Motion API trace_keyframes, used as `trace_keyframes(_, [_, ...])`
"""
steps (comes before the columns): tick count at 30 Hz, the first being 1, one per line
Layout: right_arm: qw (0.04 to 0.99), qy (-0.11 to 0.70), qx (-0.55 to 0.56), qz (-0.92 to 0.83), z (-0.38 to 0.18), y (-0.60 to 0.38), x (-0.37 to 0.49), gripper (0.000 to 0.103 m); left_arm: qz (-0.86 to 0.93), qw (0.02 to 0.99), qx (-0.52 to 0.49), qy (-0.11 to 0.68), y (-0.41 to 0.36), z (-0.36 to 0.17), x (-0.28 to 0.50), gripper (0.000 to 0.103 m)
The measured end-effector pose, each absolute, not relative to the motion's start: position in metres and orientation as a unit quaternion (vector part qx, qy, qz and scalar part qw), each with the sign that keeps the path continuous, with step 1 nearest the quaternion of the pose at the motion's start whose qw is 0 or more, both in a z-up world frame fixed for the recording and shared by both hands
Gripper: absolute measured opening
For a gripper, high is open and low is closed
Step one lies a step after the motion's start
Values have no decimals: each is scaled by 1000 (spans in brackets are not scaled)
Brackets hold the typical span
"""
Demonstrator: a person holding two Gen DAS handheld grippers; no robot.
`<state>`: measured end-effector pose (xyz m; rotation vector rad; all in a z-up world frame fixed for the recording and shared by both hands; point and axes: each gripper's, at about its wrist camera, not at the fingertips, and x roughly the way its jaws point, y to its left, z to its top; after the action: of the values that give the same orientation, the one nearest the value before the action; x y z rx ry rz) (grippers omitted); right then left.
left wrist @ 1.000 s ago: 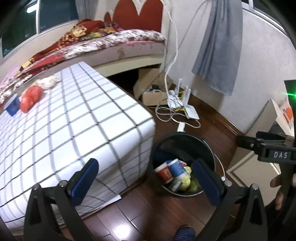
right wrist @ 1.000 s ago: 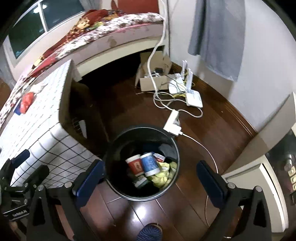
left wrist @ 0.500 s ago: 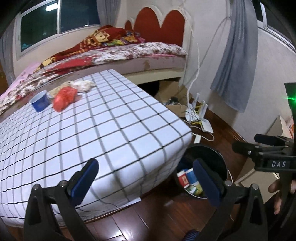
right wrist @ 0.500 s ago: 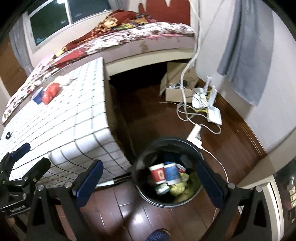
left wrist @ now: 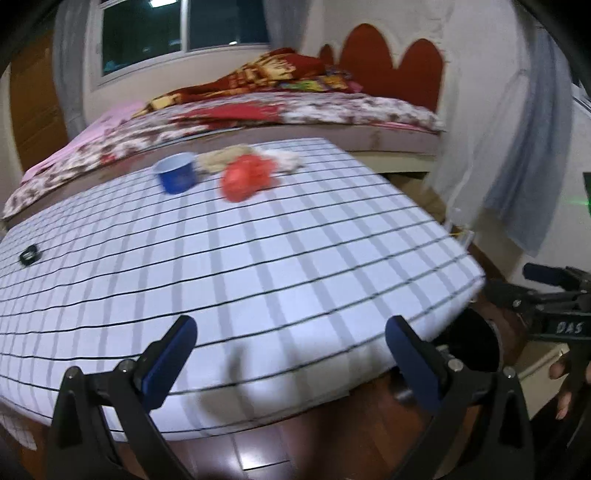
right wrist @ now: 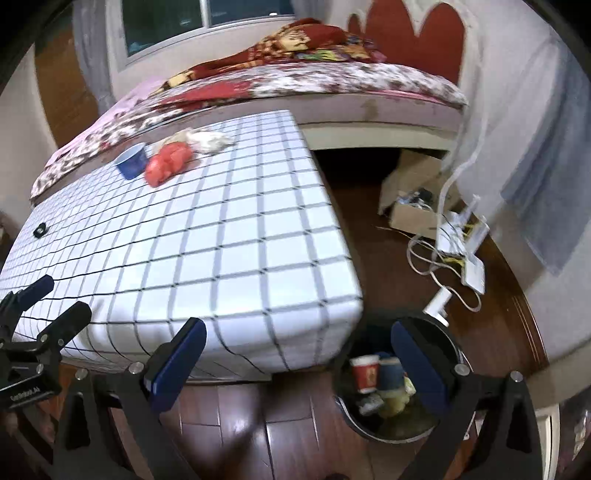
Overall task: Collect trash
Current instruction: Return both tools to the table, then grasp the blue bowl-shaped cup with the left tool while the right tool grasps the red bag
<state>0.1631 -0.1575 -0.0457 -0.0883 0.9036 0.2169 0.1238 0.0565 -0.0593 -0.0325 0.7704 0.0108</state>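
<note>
Here, one blue cup (left wrist: pixel 176 172) and one red crumpled bag (left wrist: pixel 246 178) sit on the checked table (left wrist: pixel 258 266); two cups lie in the black bin (right wrist: pixel 439 424); left gripper (left wrist: pixel 288 354) and right gripper (right wrist: pixel 297 363) both gape empty.

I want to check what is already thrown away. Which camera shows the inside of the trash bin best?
The right wrist view: the trash bin is open to it, with cups and wrappers inside. The left wrist view shows only a dark part of the bin behind the table corner.

Home bedroom: bed (left wrist: pixel 295 110), headboard (right wrist: pixel 417 26), curtain (left wrist: pixel 517 155).

Black claw (left wrist: pixel 288 358), blue pads (left wrist: pixel 168 363)
</note>
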Motion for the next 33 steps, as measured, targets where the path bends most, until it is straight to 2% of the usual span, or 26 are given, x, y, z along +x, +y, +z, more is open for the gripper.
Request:
trace_keyframes(6, [899,409,-58,143,-32,-111,191,102,53,923,-41,380,115,-63,139,102])
trace_keyframes(14, [909,360,-67,198,-23,-25,269,102,109,921,-60,369,173,-58,181,102])
trace_keyframes(26, [881,409,-78,225,-69,73,385,101,135,916,-58,374,210,-77,256,102])
trace_keyframes(32, [864,441,-58,237,-94,83,412,81,131,917,-54,374,211,-81,281,102])
trace_keyframes(33, [861,443,-58,242,-97,84,413,72,130,917,-53,373,211,-81,286,102])
